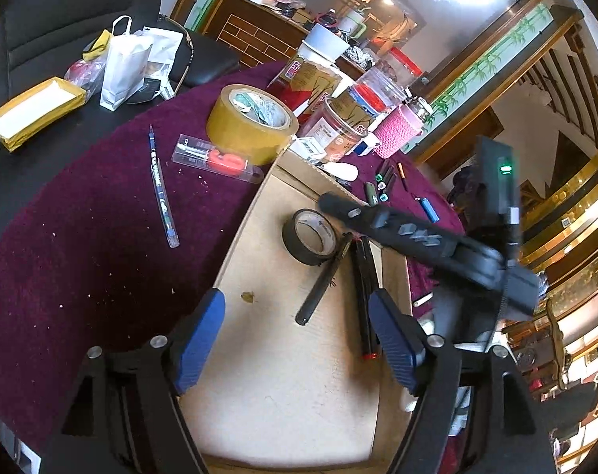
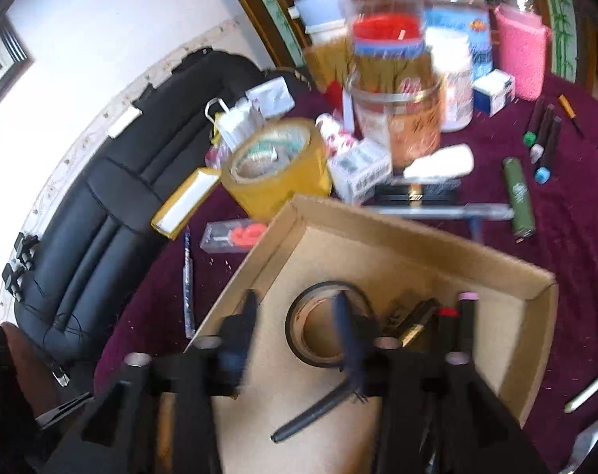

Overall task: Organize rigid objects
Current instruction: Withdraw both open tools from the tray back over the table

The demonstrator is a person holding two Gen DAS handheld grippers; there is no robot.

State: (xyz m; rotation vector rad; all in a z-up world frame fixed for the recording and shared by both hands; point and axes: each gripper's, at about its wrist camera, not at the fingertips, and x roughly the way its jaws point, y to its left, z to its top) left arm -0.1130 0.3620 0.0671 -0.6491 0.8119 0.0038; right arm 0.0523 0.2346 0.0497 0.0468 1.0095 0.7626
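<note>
- The blue pen lies flat on the purple worktop, well left of the cardboard box. It looks light, stiff and thin, and likely to roll; I would pinch it across the middle of the barrel.
- The clear packet with a red part inside lies between the pen and the big yellow tape roll, touching or nearly touching the roll. It seems light and slick; its long edges look the safest place to take hold.
- The yellow tape roll sits just beside the box's far corner. It is probably the heaviest loose thing here, firm and wide; a grip through the hole on one wall of the ring should suit it better than spanning the whole roll.
- The left gripper hangs over the box with its blue fingers spread apart and nothing between them.
- Inside the box lie a small black tape roll, a black pen and dark markers.
- The right gripper is blurred above the box; its fingers stand apart and no pad presses on anything.
- Right of the box, more markers and a green stick wait on the worktop, light and stiff, best held mid-length.
</note>
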